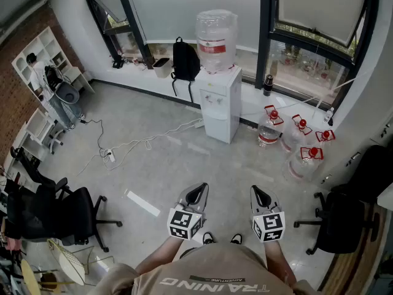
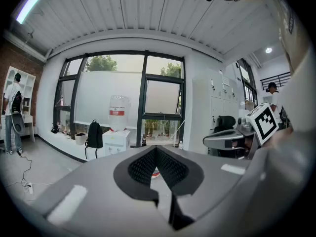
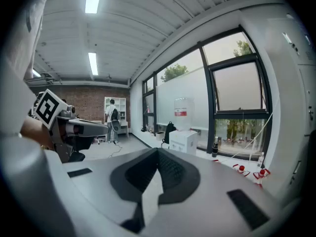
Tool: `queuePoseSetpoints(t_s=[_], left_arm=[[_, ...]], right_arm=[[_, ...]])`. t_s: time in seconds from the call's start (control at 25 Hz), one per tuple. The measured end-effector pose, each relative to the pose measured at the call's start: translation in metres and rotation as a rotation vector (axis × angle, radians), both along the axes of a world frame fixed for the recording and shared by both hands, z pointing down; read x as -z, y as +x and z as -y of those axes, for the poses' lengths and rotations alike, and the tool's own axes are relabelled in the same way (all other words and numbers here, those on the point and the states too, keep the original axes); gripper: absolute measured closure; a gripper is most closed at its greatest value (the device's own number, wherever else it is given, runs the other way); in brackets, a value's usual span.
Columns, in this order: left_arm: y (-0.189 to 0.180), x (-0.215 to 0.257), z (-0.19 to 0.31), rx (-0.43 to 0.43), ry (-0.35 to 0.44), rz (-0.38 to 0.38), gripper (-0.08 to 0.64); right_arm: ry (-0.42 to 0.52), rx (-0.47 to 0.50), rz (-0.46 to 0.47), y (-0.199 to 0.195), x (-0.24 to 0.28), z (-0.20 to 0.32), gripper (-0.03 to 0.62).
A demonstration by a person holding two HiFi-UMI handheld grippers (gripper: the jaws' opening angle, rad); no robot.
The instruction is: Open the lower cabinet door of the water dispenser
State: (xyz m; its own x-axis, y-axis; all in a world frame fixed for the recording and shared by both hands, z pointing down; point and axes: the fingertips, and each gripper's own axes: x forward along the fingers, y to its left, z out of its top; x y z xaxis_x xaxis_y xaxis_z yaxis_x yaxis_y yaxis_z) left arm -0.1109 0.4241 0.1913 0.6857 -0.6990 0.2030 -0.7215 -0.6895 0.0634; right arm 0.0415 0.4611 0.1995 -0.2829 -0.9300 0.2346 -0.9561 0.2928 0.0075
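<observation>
The white water dispenser (image 1: pixel 220 106) stands against the window wall across the room, with a large clear bottle (image 1: pixel 216 39) on top. Its lower cabinet door (image 1: pixel 216 126) is closed. My left gripper (image 1: pixel 198 191) and right gripper (image 1: pixel 258 192) are side by side near my body, far from the dispenser and pointing toward it. Both are shut with nothing between the jaws. The dispenser (image 2: pixel 116 139) shows small beyond the left gripper (image 2: pixel 156 148) in the left gripper view. In the right gripper view the dispenser (image 3: pixel 183 141) lies past the right gripper (image 3: pixel 158 150).
A black backpack (image 1: pixel 185 60) leans on the ledge left of the dispenser. Several spare water bottles (image 1: pixel 301 146) stand on the floor to its right. Cables and a power strip (image 1: pixel 109 155) lie at left. Office chairs (image 1: pixel 61 211) (image 1: pixel 344 220) flank me. A person (image 2: pixel 12 112) stands by the shelves.
</observation>
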Motion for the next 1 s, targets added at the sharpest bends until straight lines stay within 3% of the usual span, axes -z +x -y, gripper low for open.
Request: queuePoseSetpoints(t_s=[0.12,0.44,1.0], left_arm=[[0.006,-0.003,-0.002,-0.010,0.029,0.023,0.552],[0.017,-0.009,0.001,0.016,0.015,0.016,0.552],[0.017,-0.018,-0.006,0.125,-0.022,0.024,0.552]], right_arm=[[-0.002,0.009,0.004,0.001,-0.001,-0.004,0.581],[-0.006,0.032,-0.037,0.013,-0.004,-0.010,0.581],[-0.016,0.060,-0.019,0.035,-0.021,-0.003,0.581]])
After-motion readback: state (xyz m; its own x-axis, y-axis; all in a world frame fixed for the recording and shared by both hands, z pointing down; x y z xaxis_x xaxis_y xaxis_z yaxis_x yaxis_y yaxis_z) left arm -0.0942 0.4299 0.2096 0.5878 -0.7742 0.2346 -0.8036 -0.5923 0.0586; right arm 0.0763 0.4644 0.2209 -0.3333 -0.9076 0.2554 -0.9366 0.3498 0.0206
